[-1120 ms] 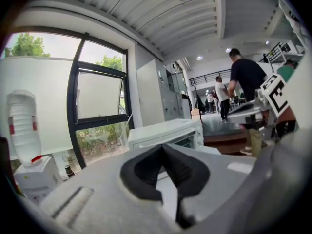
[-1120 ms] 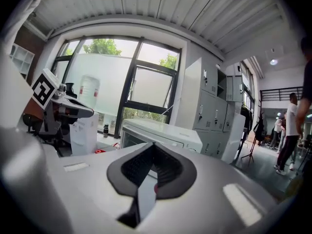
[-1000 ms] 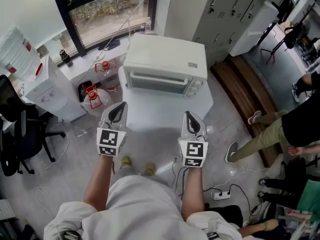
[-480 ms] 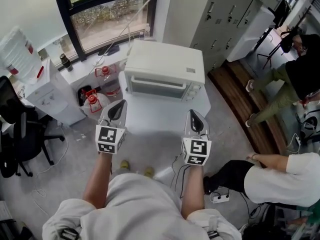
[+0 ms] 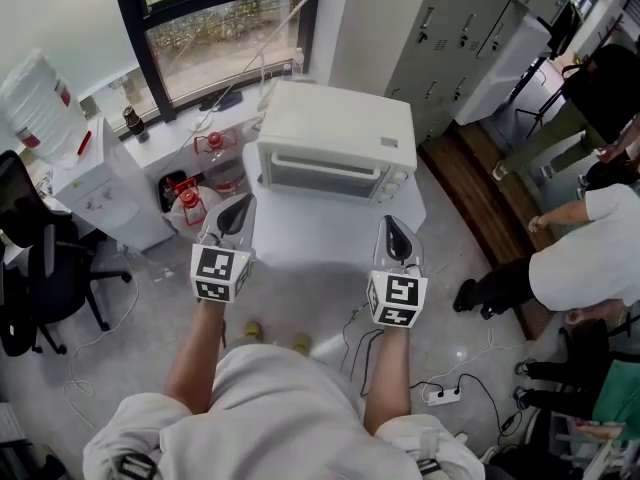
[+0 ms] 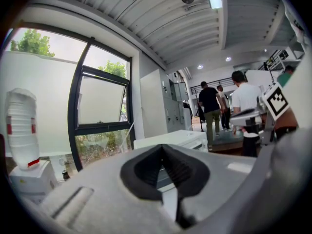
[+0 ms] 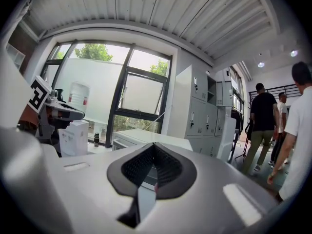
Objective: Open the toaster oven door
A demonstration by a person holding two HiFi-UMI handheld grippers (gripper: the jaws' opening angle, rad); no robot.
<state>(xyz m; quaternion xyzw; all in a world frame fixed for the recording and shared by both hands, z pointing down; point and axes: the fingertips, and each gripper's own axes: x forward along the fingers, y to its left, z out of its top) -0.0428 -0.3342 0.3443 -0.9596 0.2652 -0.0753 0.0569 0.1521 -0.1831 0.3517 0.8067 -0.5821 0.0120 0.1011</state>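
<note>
Left tongs (image 5: 234, 218) and right tongs (image 5: 393, 236) hover pressed together, empty, just short of the white toaster oven (image 5: 335, 128) on its tabletop (image 5: 320, 236), and that stiff, hinged door (image 5: 318, 175) probably wants hooking along its top edge.

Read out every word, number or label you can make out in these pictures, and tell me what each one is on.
Nothing here can be read as text.
Small label on top of the toaster oven: too small to read.
Red band on the water jug: blurred, unreadable.
Marker cubes on the left gripper and right gripper: black-and-white square patterns, no letters.
</note>
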